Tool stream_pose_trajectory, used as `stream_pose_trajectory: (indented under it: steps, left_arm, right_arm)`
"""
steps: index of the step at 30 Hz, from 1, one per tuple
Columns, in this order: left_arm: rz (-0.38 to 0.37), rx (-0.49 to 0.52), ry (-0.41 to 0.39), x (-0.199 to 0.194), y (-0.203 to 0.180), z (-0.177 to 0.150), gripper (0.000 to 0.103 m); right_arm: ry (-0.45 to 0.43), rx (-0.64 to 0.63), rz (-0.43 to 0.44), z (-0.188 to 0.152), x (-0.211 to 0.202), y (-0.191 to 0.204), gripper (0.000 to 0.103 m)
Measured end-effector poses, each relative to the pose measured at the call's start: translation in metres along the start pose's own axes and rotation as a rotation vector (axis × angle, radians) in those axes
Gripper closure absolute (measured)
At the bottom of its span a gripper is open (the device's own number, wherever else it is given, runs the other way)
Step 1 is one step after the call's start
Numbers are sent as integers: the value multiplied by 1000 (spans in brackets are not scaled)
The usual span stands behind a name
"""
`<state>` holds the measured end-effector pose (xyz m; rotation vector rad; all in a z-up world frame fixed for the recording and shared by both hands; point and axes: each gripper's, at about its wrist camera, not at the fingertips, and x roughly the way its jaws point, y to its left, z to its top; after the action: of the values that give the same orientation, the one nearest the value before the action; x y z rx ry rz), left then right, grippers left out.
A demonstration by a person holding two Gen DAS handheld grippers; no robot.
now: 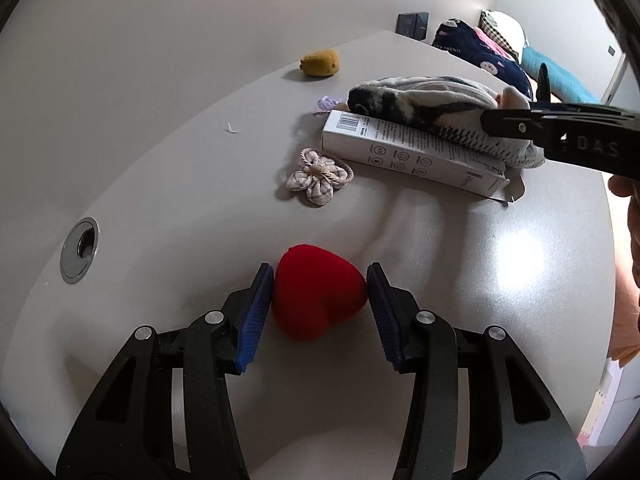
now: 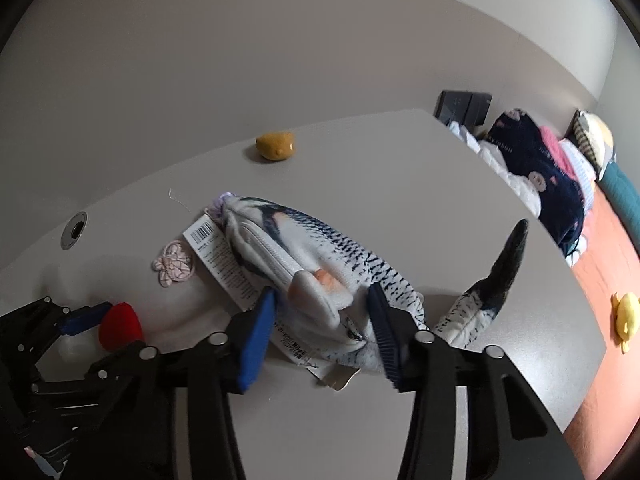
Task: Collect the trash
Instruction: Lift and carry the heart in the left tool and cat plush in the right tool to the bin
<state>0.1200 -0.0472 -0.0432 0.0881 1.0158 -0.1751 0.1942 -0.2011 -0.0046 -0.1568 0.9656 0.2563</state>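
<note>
Left tongs (image 1: pixel 320 292) pinch a soft red heart-shaped sponge (image 1: pixel 316 292) on the grey worktop (image 1: pixel 440 260); right tongs (image 2: pixel 322 320) straddle a limp plush fish (image 2: pixel 320 256) over a white carton (image 1: pixel 408 152), pad contact unclear; both likely light, squashy, best gripped mid-body

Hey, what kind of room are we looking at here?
Probably a bedroom: a grey desk with a cable grommet stands beside a bed with an orange sheet, piled with a navy blanket and pillows.
</note>
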Motion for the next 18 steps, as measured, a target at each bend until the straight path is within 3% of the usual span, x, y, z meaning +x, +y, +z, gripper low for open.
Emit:
stream_pose_trajectory:
  steps: [3, 5, 7, 18]
  left_arm:
    - [3, 2, -5, 0, 0, 0, 56]
    - [7, 3, -9, 0, -1, 0, 56]
    - [8, -3, -11, 1, -1, 1, 56]
    - [-3, -36, -60, -18, -3, 13, 56]
  right_arm:
    - [10, -13, 8, -1, 4, 0, 65]
    - [22, -6, 28, -3, 7, 0, 82]
    - [8, 7, 47, -4, 5, -1, 88]
    - [-103, 98, 36, 6, -45, -29, 90]
